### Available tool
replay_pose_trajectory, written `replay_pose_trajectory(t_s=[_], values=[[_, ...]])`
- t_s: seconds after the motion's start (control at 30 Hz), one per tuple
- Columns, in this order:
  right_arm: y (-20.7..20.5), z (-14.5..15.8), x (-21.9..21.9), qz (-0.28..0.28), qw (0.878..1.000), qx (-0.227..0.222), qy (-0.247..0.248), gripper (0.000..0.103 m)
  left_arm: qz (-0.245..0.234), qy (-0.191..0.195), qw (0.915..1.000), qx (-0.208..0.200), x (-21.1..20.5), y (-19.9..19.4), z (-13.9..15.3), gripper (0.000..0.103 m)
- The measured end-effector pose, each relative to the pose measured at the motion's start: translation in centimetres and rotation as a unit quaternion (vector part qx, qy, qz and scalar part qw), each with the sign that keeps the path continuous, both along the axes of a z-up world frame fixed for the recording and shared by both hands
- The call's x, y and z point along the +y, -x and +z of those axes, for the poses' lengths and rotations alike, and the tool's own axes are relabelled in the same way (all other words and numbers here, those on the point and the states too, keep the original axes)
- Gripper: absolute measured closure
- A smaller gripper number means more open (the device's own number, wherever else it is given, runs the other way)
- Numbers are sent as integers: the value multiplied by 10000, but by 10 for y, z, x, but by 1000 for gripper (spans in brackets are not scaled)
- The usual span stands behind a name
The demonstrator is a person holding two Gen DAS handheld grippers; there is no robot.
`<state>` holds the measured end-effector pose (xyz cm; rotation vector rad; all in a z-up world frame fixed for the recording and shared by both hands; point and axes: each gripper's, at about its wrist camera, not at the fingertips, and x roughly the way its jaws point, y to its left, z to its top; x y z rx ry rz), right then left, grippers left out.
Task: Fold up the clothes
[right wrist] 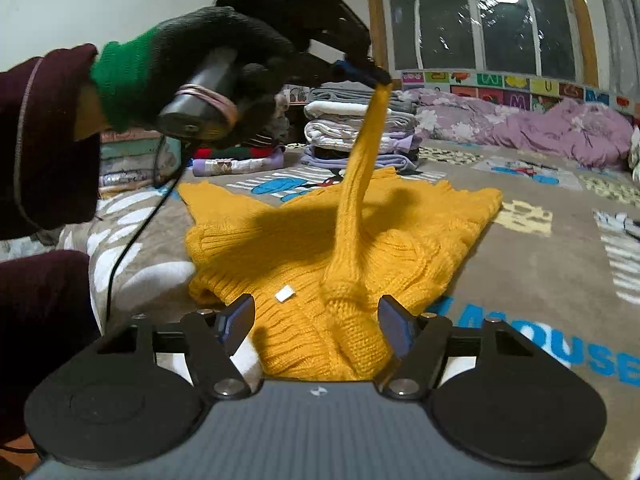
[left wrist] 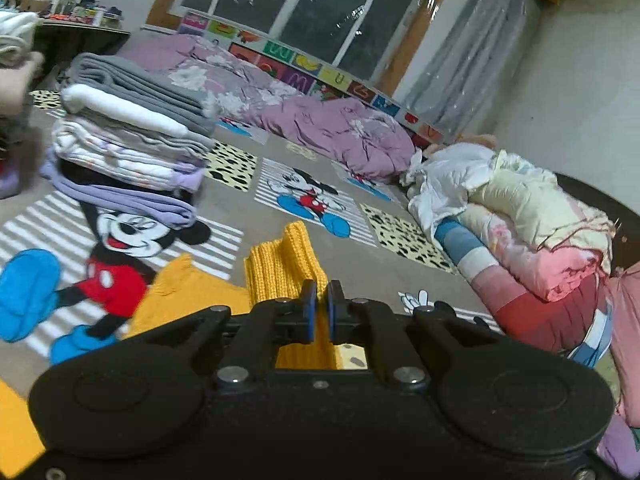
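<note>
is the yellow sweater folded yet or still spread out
Not folded: the yellow sweater lies spread on the rug, with one sleeve pulled up, pinched by the left gripper.

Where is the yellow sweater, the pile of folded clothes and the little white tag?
yellow sweater (right wrist: pixel 420 232): right wrist view, on its knit body.
pile of folded clothes (left wrist: pixel 132 136): left wrist view, on the stack's middle layers.
little white tag (right wrist: pixel 285 293): right wrist view, on the tag's centre.

Sweater (right wrist: pixel 312 240) flat on the rug (right wrist: pixel 540 248), sleeve (right wrist: pixel 360 168) pulled up into the left tongs (right wrist: pixel 370 74). Right tongs (right wrist: pixel 316 328) over the near hem. Stack of folded clothes (right wrist: pixel 360 132) behind; bedding (right wrist: pixel 560 128) farther right.
</note>
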<state>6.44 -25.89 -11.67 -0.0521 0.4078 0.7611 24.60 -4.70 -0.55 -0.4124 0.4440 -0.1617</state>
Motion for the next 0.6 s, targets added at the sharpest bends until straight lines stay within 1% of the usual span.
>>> replay_pose_trajectory(t_s=[0.17, 0.27, 0.6], values=[[1, -1, -1, 39, 9999, -64, 90, 35, -43, -132, 9997, 213, -22, -26, -17, 100], [2, -1, 0, 69, 9998, -93, 163, 35, -92, -213, 9994, 265, -34, -38, -26, 100], [-4, -5, -6, -15, 9998, 62, 206, 35, -186, -483, 9967, 618, -66, -67, -56, 100]])
